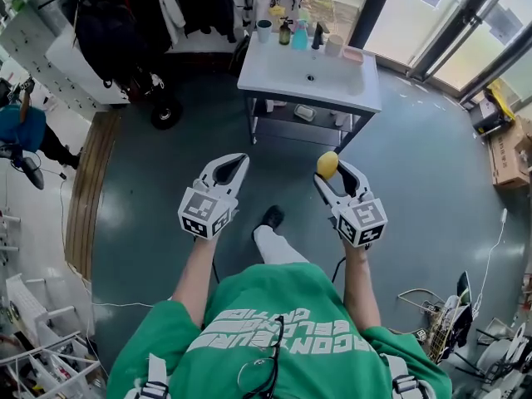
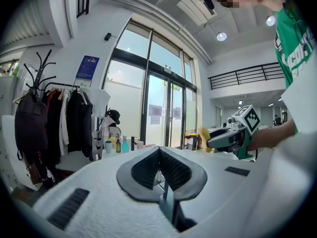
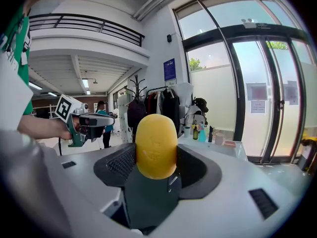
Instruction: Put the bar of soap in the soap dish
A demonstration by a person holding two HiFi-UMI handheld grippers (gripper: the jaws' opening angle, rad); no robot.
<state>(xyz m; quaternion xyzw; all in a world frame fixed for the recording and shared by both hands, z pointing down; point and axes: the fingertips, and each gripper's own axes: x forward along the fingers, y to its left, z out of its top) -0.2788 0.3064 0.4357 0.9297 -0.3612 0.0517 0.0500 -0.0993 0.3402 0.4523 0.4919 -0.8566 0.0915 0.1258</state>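
Note:
A yellow oval bar of soap [image 1: 327, 164] [image 3: 156, 145] stands upright between the jaws of my right gripper [image 1: 329, 171] [image 3: 156, 155], which is shut on it at about waist height. The pink soap dish [image 1: 353, 54] [image 3: 230, 143] sits on the back right corner of the white sink table [image 1: 283, 77], well ahead of both grippers. My left gripper [image 1: 239, 161] [image 2: 158, 151] is held level beside the right one, its jaws shut with nothing in them. The left gripper view also catches the right gripper [image 2: 233, 133] carrying the soap [image 2: 204, 133].
A cup [image 1: 263, 30], bottles [image 1: 299, 36] and a tap line the back of the sink table. Dark coats hang on a rack [image 2: 44, 123] to its left. Glass doors [image 1: 432, 15] stand behind; a cardboard box [image 1: 507, 152] lies right. A person in blue [image 1: 17, 127] is far left.

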